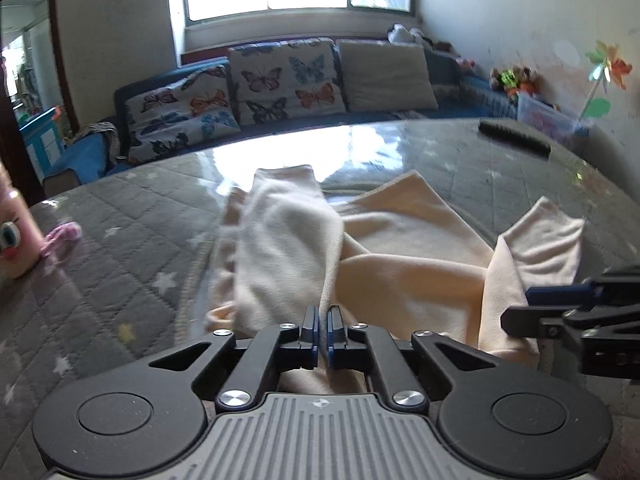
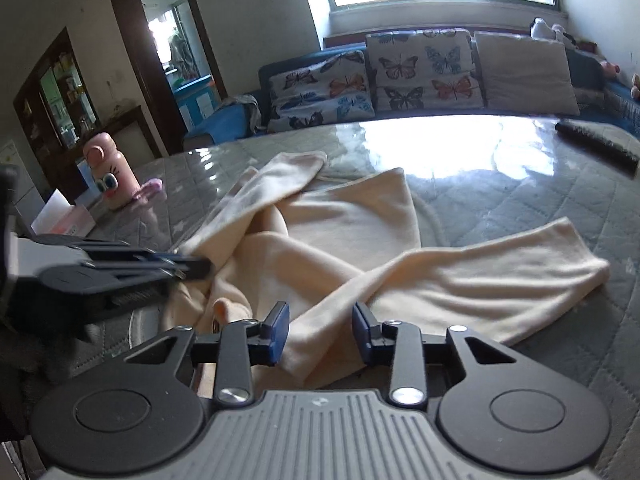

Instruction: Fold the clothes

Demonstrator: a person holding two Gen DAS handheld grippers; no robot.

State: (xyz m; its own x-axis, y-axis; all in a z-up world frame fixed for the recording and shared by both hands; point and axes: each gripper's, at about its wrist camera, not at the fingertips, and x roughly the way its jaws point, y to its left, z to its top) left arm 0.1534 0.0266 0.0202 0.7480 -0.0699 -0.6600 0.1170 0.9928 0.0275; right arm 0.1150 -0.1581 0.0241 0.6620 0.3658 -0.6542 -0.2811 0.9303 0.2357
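A cream long-sleeved garment (image 1: pixel 400 256) lies crumpled on the grey quilted table (image 1: pixel 120 216). It also shows in the right wrist view (image 2: pixel 352 216), with one sleeve (image 2: pixel 500 268) stretched to the right and the other (image 2: pixel 276 180) toward the far left. My left gripper (image 1: pixel 323 330) is shut on a fold of the garment at its near edge and lifts it slightly; it shows from the side in the right wrist view (image 2: pixel 188 266). My right gripper (image 2: pixel 320 332) is open over the near end of the right sleeve, fabric between its jaws; it shows in the left wrist view (image 1: pixel 520 308).
A pink cartoon bottle (image 2: pixel 110 172) and a pink cloth scrap (image 2: pixel 150 190) stand at the table's left, with a tissue box (image 2: pixel 64 216) nearer. A black remote (image 2: pixel 596 142) lies at the far right. A sofa with butterfly cushions (image 2: pixel 416 72) is behind the table.
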